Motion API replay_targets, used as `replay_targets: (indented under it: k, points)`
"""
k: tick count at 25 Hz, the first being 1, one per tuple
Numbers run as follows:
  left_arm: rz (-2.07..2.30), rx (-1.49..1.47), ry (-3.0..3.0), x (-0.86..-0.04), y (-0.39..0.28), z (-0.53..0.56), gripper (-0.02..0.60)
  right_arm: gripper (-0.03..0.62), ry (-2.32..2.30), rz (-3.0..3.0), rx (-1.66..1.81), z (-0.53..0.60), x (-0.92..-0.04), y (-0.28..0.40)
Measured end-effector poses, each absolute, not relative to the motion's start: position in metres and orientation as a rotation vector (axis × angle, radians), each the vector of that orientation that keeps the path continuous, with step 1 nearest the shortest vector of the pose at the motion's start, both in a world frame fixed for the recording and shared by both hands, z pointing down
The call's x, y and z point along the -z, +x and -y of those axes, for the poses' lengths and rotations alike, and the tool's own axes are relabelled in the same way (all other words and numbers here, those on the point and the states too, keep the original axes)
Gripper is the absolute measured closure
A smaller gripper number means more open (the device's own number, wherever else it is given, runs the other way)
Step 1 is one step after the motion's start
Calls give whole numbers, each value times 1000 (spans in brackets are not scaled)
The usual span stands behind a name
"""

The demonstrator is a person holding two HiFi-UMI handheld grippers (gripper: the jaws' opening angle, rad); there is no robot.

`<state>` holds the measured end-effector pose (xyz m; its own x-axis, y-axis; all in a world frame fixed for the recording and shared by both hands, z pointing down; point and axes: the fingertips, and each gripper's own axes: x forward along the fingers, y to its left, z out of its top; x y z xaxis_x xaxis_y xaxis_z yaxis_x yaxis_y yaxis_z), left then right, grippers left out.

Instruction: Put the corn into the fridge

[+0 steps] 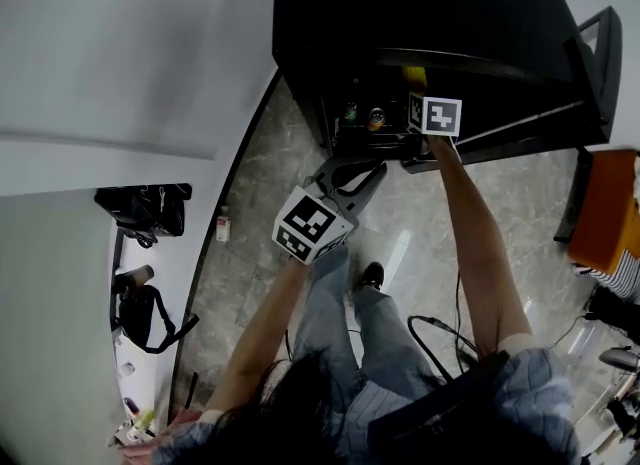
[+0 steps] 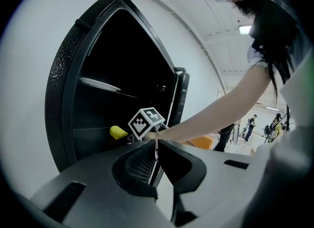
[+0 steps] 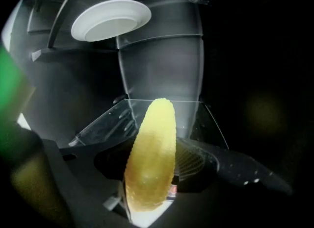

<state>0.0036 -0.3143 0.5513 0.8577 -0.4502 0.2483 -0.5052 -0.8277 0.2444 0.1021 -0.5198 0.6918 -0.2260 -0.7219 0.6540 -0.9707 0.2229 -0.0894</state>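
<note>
– What are the right tongs (image 3: 156, 149) doing?
– They are clamped on the corn (image 3: 151, 163). The cob stands between the jaws, its narrow tip pointing into the open fridge (image 1: 450, 13).
– So the corn is in the fridge?
– It is past the opening, held in the air over a glass shelf (image 3: 208, 119), not lying on anything.
– And the left tongs (image 2: 156, 148)?
– Jaws together, nothing between them, held outside in front of the fridge, beside its open door (image 2: 180, 99).
– Anything on the shelves?
– A white plate (image 3: 110, 20) sits on a higher shelf, with nothing on it. Lower down, the head view shows two small round things (image 1: 363, 114); I can't tell what they are.
</note>
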Motion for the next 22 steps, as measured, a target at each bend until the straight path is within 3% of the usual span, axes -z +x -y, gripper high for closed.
replay_targets:
  k: [22]
  points:
    - [698, -312, 2704, -562, 14, 309, 574, 338, 1455, 2188, -566, 456, -669, 116]
